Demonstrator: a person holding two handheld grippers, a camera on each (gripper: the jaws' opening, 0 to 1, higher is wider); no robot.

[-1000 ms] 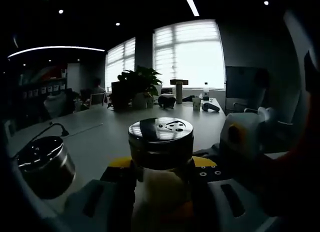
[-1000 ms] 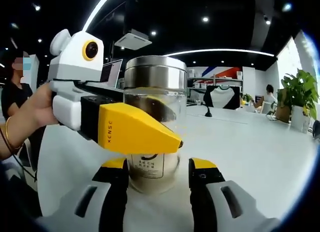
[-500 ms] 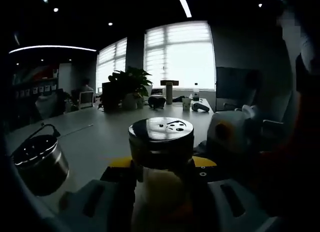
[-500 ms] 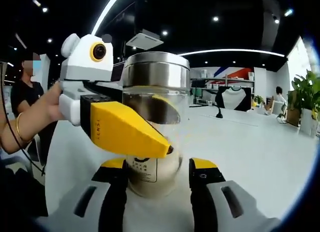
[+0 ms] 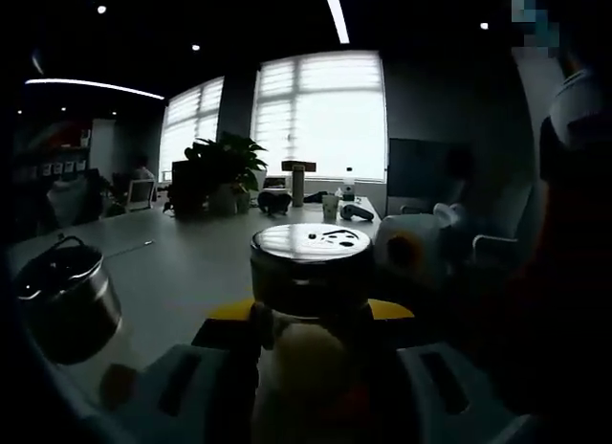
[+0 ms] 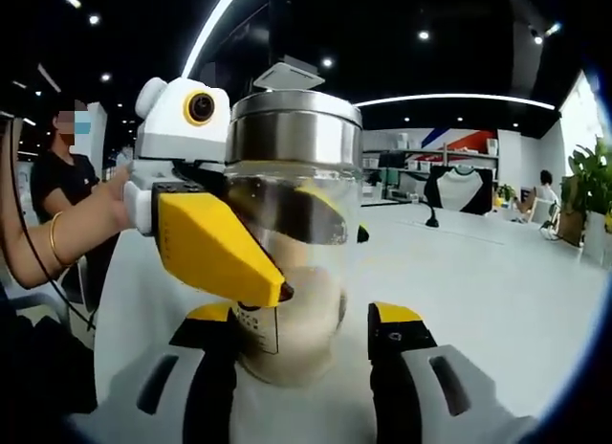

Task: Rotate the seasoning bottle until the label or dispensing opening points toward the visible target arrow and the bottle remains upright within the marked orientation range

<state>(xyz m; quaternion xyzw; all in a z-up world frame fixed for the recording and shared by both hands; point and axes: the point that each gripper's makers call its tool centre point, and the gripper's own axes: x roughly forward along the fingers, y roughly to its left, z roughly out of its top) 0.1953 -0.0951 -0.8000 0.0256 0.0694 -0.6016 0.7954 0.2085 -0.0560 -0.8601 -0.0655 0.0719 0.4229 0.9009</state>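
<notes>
While upright, seasoning bottle [image 6: 287, 262] clamped by left tool [image 6: 287, 262], right tool [image 6: 301, 334] parted.

In your right gripper view, the seasoning bottle [image 6: 292, 262] has a clear, glossy glass-like body, a pale powder inside, and a brushed metal cap that catches the ceiling lights. A matt paper label [image 6: 256, 327] sits low on its side (the print is too small to read). The left gripper [image 6: 215, 243] looks like smooth plastic, yellow on the jaw and white on the body. The table [image 6: 497, 281] is smooth, white and faintly shiny. In your left gripper view, a second jar [image 5: 62, 300] also has a shiny metal lid.
</notes>
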